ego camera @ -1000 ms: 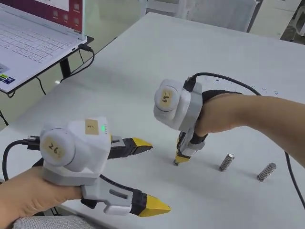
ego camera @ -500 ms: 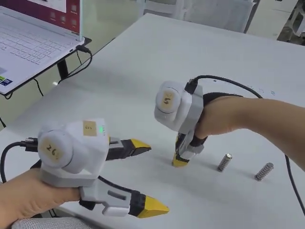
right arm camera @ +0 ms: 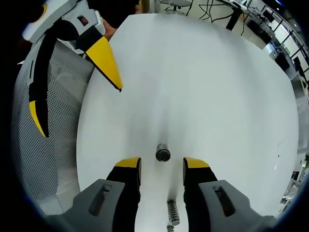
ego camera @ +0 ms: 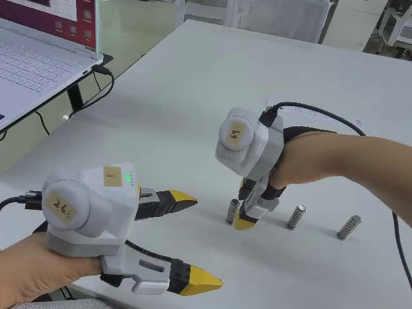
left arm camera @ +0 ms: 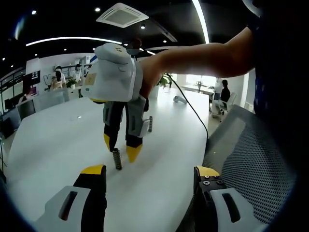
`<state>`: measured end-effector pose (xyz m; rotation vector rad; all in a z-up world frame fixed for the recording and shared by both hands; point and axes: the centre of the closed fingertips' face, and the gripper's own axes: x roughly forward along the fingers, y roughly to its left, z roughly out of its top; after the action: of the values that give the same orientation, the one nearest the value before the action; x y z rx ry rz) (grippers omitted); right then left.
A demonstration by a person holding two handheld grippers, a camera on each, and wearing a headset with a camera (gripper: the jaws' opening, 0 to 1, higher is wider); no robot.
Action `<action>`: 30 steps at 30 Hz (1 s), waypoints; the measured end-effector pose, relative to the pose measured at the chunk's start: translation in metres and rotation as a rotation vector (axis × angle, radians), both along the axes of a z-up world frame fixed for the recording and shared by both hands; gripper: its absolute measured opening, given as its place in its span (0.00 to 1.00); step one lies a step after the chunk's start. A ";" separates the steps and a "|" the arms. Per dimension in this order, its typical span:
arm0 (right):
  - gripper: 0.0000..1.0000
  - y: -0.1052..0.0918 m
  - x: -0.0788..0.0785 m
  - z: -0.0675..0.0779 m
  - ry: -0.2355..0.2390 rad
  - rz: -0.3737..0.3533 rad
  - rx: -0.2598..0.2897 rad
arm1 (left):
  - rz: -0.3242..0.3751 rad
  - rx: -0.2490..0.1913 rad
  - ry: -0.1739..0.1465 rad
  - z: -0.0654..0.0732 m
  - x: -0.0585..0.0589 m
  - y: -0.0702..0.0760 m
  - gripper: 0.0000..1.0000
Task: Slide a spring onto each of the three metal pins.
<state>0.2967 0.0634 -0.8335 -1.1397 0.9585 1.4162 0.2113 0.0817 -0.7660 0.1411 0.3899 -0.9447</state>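
Sprung pin (right arm camera: 162, 154) is stood upright on the worktop (right arm camera: 203, 87), straddled untouched by the open right hand-held gripper (right arm camera: 161, 163), which is best lifted straight up so nothing is tipped; left hand-held gripper (ego camera: 201, 240) is held open, aside.

Round sticker (ego camera: 60, 207) on the left gripper (ego camera: 206, 241) is showing handwritten digits, looking like "26". Square sticker (ego camera: 112, 176) on top of that gripper is carrying one mark, too small to read. Tan sticker (ego camera: 235, 132) on the right gripper (ego camera: 242, 220) is reading roughly "5", the rest unclear. Laptop screen (ego camera: 58, 13), beyond the table's (ego camera: 193, 77) left edge, is showing blurred, unreadable text.
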 end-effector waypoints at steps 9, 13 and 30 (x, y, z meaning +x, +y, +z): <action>0.34 -0.007 -0.010 0.008 0.015 -0.050 0.069 | -0.006 0.007 0.002 0.000 0.002 0.000 0.70; 0.34 -0.012 -0.017 0.012 0.020 -0.073 0.105 | -0.011 0.012 0.001 0.001 0.004 0.000 0.70; 0.34 -0.036 -0.041 0.031 0.034 -0.240 0.301 | -0.020 0.020 0.004 0.001 0.008 0.000 0.70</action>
<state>0.2553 0.0278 -0.8026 -0.7538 0.8410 1.3333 0.2191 0.0819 -0.7650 0.1616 0.4018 -0.9616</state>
